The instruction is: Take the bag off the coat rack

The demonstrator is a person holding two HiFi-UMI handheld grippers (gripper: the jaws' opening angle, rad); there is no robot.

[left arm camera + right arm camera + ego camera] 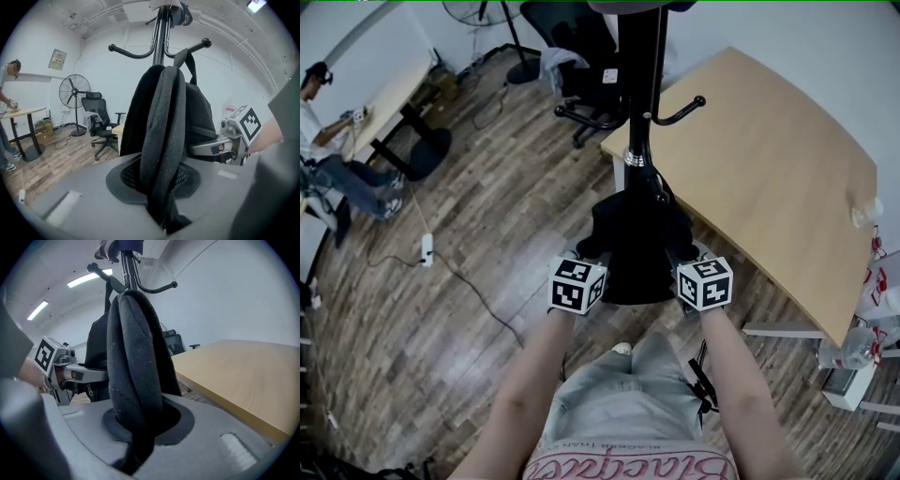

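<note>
Black bag (637,234) on coat rack (637,56), rack top cropped, left gripper (159,197) and right gripper (138,437) fingers clamped on bag

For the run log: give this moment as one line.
left gripper: shut on bag | right gripper: shut on bag | bag: hanging on rack

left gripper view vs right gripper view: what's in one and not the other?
Only the left gripper view: the right gripper seen side-on against the bag, a round table with a person at it, and a wall notice.
Only the right gripper view: the left gripper seen side-on, and a broad sweep of the wooden desk, which is only a sliver in the other view.
Both: the black bag hanging from the coat rack, with that view's own gripper shut on a padded strap.
</note>
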